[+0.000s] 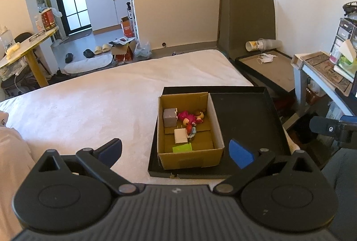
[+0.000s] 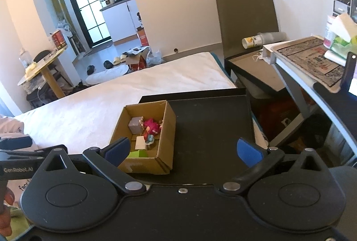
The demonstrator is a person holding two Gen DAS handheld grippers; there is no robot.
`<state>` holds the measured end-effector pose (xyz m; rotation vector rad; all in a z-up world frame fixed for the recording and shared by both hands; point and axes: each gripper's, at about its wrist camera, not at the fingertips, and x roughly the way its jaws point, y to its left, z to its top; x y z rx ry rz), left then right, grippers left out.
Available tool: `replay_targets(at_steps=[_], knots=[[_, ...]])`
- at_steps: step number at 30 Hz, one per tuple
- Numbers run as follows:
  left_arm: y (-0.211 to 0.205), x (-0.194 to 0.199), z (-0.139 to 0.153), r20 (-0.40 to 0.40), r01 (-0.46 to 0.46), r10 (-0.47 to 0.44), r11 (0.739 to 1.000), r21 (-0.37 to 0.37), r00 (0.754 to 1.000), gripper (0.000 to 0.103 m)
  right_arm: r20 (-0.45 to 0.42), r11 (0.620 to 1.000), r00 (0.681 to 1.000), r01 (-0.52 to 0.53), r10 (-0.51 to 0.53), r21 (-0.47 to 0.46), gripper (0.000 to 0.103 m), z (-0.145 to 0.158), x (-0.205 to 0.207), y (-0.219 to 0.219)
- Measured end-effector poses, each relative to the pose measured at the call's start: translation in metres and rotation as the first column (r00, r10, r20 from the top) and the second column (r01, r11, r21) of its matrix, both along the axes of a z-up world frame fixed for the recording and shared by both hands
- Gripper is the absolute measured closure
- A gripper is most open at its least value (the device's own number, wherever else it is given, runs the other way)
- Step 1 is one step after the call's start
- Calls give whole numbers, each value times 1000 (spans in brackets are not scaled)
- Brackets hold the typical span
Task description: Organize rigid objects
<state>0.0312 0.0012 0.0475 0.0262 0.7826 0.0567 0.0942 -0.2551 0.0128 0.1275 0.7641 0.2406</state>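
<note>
A brown cardboard box stands in the left part of a black tray on the white bed. Inside lie a grey cube, a pink toy figure, a white charger block and a green block. The box and tray also show in the right wrist view, with the grey cube and white charger. My left gripper is open and empty, just short of the box. My right gripper is open and empty above the tray's near edge.
The white bed stretches left and back. A second black tray with cardboard and a low desk with a tissue box stand at the right. A yellow side table and floor clutter lie at the back left.
</note>
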Motion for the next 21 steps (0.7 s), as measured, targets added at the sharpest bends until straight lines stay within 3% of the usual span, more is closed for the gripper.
replay_targets(at_steps=[21], knots=[[-5, -24, 20, 34, -19, 19, 1000, 11, 999, 1, 2, 1000, 1000, 14, -14, 2, 0, 17, -24, -4]])
